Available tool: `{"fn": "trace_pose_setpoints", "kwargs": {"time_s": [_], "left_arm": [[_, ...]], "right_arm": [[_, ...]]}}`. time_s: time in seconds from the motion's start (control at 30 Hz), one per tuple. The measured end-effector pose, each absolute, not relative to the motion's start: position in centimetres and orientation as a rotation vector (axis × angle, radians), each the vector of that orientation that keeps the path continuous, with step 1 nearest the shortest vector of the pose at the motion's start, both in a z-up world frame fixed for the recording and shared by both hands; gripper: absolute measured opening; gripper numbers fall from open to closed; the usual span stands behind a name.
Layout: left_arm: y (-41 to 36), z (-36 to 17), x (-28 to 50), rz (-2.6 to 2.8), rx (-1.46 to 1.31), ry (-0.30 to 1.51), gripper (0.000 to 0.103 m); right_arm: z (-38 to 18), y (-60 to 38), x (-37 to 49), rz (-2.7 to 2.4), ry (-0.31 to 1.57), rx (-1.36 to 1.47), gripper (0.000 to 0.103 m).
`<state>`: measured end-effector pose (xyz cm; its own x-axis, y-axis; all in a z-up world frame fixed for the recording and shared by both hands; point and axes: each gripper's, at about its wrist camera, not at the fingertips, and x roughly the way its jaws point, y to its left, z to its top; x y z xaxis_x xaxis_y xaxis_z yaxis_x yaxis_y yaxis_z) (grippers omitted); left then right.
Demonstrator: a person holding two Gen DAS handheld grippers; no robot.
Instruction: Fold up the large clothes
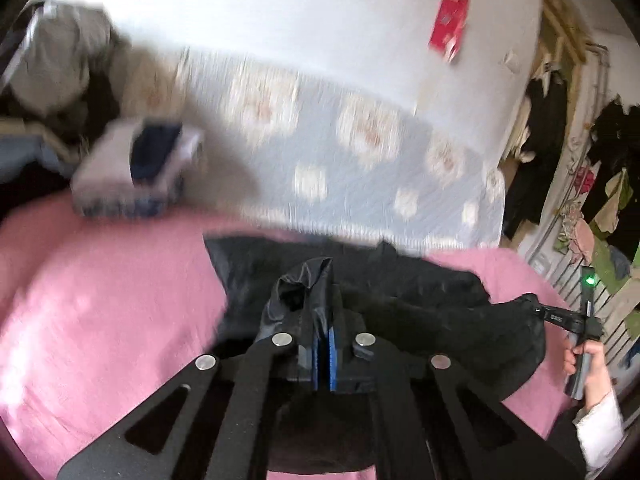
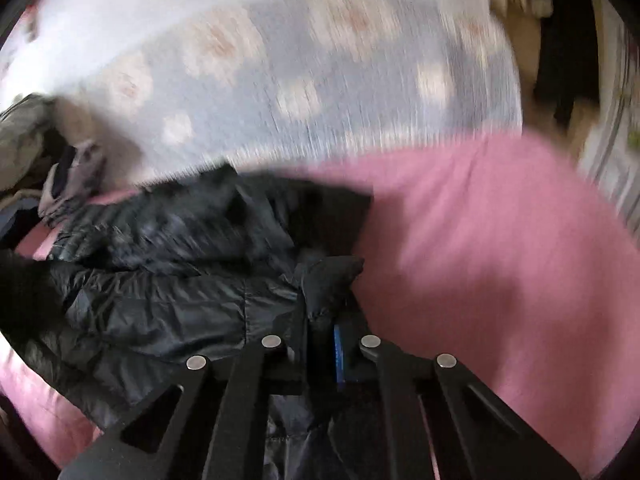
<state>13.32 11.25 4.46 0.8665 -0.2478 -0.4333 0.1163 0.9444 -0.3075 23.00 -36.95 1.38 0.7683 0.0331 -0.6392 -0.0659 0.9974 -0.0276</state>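
left wrist view shows the pink bed [image 1: 100,300] carrying our black puffer jacket [image 1: 420,292]. left tongs [image 1: 323,344] and right tongs [image 2: 326,344] each pinch its fabric. we judge the fold starting: next, carry both edges across together.

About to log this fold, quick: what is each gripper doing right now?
Left gripper: shut on a fold of the black puffer jacket.
Right gripper: shut on the black puffer jacket's edge.

The black jacket [image 2: 168,300] is glossy, quilted synthetic cloth; the pink bed sheet [image 2: 500,240] is matt, soft fabric.
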Motion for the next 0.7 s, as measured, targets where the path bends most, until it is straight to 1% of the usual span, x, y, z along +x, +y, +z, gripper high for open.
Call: {"fn": "trace_pose_setpoints", "kwargs": {"time_s": [0.03, 0.1, 0.23, 0.33, 0.4, 0.43, 0.5, 0.53, 0.57, 0.6, 0.63, 0.67, 0.7], "left_arm": [[11.3, 4.9, 13.6, -0.162, -0.247, 0.491, 0.002], [11.8, 4.6, 14.8, -0.108, -0.245, 0.530, 0.002], [12.6, 0.5, 18.8, 0.003, -0.254, 0.700, 0.003], [12.3, -3.2, 21.6, 0.043, -0.225, 0.804, 0.004], [12.3, -5.4, 23.2, 0.082, -0.229, 0.881, 0.007], [12.3, -6.3, 23.7, 0.090, -0.250, 0.915, 0.007], [12.4, -6.4, 23.9, 0.097, -0.275, 0.924, 0.011], [12.3, -6.1, 23.6, 0.105, -0.260, 0.914, 0.011], [12.1, -5.5, 23.3, 0.112, -0.233, 0.901, 0.015], [11.9, -4.9, 23.0, 0.128, -0.214, 0.887, 0.027], [11.9, -4.3, 22.6, 0.134, -0.206, 0.864, 0.034], [12.0, -3.6, 22.5, 0.117, -0.212, 0.834, 0.042], [12.0, -3.0, 22.4, 0.097, -0.217, 0.809, 0.044]], "right_arm": [[1.7, -36.7, 23.1, 0.041, 0.676, -0.058, 0.010], [1.4, -36.8, 24.0, 0.020, 0.705, -0.050, 0.010], [-1.2, -37.9, 26.3, 0.021, 0.827, 0.037, 0.010], [-2.6, -38.3, 27.1, 0.002, 0.860, 0.026, 0.012], [-3.2, -38.0, 27.6, -0.020, 0.875, -0.003, 0.017], [-3.6, -37.7, 28.0, -0.032, 0.892, -0.029, 0.023], [-3.9, -37.1, 28.3, -0.052, 0.902, -0.090, 0.025], [-3.6, -37.0, 28.3, -0.069, 0.890, -0.104, 0.029], [-3.1, -37.1, 28.0, -0.084, 0.870, -0.104, 0.034], [-2.1, -37.2, 27.5, -0.100, 0.821, -0.089, 0.036], [-1.2, -37.4, 27.3, -0.096, 0.784, -0.067, 0.042], [-0.5, -37.4, 27.3, -0.085, 0.762, -0.045, 0.052], [0.4, -37.5, 27.6, -0.055, 0.739, -0.011, 0.056]]}}
